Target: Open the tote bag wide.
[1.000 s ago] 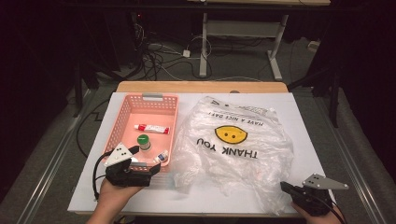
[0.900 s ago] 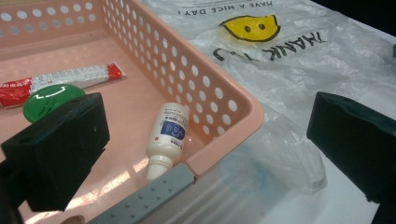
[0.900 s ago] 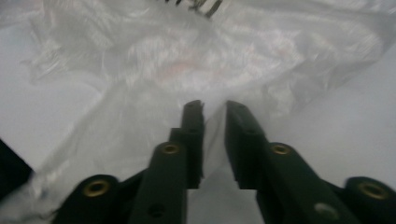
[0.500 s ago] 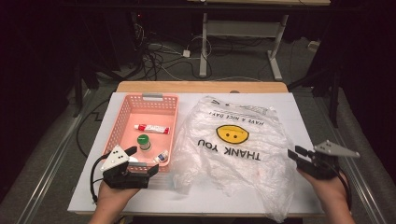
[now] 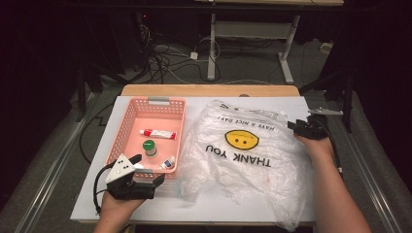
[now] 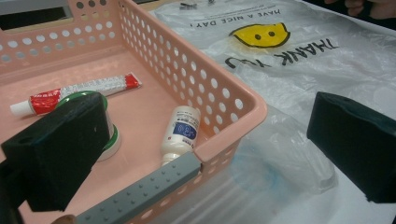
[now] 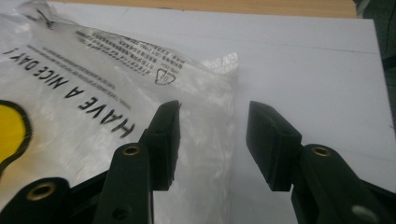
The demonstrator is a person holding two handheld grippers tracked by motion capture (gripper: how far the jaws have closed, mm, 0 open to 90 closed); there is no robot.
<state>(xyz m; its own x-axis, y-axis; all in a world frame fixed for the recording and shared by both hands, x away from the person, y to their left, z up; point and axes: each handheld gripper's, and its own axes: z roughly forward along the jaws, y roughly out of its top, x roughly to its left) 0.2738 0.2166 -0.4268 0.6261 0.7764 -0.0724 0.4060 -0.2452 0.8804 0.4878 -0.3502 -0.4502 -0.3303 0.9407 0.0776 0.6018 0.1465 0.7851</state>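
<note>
A clear plastic bag (image 5: 243, 160) printed with a yellow smiley and "THANK YOU" lies spread on the white board. Left of it stands a pink basket (image 5: 127, 127). It holds a red-and-white tube (image 5: 158, 134), a green-lidded jar (image 5: 149, 147) and a small white bottle (image 5: 168, 162). My left gripper (image 5: 145, 170) is open, and its jaws straddle the basket's near right corner (image 6: 224, 135). My right gripper (image 5: 297, 127) is at the bag's far right edge. Its jaws have just been opening and now stand apart (image 7: 215, 140). The crinkled bag edge (image 7: 210, 93) lies under the gap, and the pads do not press on it.
The white board (image 7: 303, 60) rests on a wooden table (image 5: 209, 90), and bare board runs to the right of the bag. The floor beyond is dark, with cables (image 5: 165, 58) and white desk legs (image 5: 212, 43). The basket's near rim has a grey handle (image 6: 140, 191).
My right hand has travelled from the board's near right corner to the bag's far right edge, and its jaws have opened. The left gripper has stayed at the basket.
</note>
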